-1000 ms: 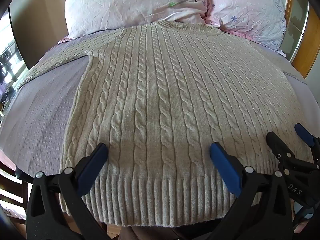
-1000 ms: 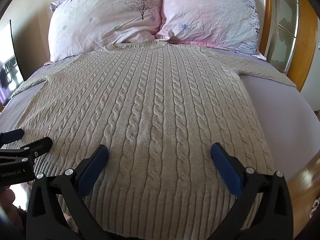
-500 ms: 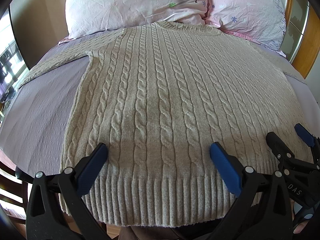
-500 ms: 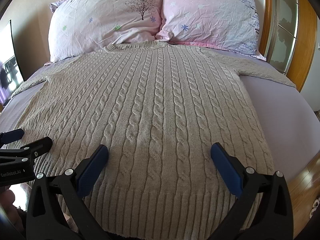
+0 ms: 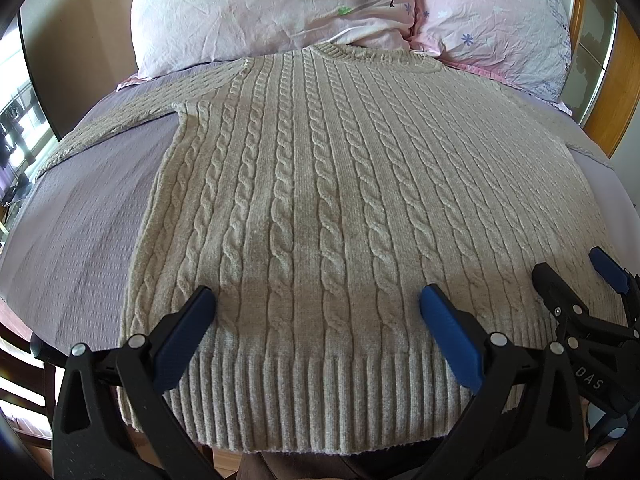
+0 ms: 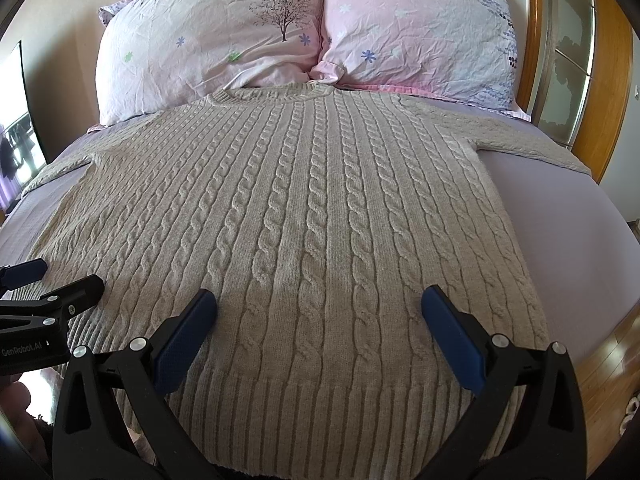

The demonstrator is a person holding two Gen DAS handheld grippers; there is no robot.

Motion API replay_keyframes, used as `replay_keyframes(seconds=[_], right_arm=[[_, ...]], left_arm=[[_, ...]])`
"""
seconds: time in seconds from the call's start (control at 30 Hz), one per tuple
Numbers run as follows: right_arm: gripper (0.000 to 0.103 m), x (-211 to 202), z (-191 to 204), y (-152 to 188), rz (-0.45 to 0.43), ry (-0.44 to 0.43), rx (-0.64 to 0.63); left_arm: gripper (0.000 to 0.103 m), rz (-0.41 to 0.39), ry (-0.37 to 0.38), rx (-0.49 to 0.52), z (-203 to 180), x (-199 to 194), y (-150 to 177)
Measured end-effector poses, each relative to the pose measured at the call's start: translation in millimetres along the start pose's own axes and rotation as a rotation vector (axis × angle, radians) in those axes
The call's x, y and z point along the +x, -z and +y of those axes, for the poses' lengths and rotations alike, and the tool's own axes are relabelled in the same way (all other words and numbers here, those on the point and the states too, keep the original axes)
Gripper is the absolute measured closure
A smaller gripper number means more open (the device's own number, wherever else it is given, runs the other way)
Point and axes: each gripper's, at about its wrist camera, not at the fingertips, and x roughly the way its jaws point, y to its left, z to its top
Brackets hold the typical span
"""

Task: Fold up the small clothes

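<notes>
A beige cable-knit sweater point(image 5: 320, 200) lies spread flat on the bed, collar toward the pillows, ribbed hem near me, sleeves out to both sides. It also fills the right wrist view point(image 6: 312, 220). My left gripper point(image 5: 316, 304) is open and empty, hovering just above the hem's left half. My right gripper point(image 6: 318, 308) is open and empty above the hem's right half. Each gripper shows at the edge of the other's view: the right one point(image 5: 576, 276) and the left one point(image 6: 60, 276).
The sweater lies on a lilac bedsheet point(image 5: 80, 216). Two pink floral pillows point(image 6: 212, 40) point(image 6: 420, 28) lean at the head. A wooden headboard and frame point(image 6: 604, 80) run along the right. The bed's near edge lies below the hem, with wooden floor point(image 6: 604, 364) at right.
</notes>
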Motion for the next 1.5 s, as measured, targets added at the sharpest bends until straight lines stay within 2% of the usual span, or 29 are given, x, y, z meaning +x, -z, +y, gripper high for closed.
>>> replay_keyframes(seconds=[1.5], right_arm=[[0.001, -5.7, 1.8, 1.7, -0.022, 0.033, 0.02]], left_arm=[[0.002, -0.026, 0.0, 0.002, -0.1, -4.6, 2.7]])
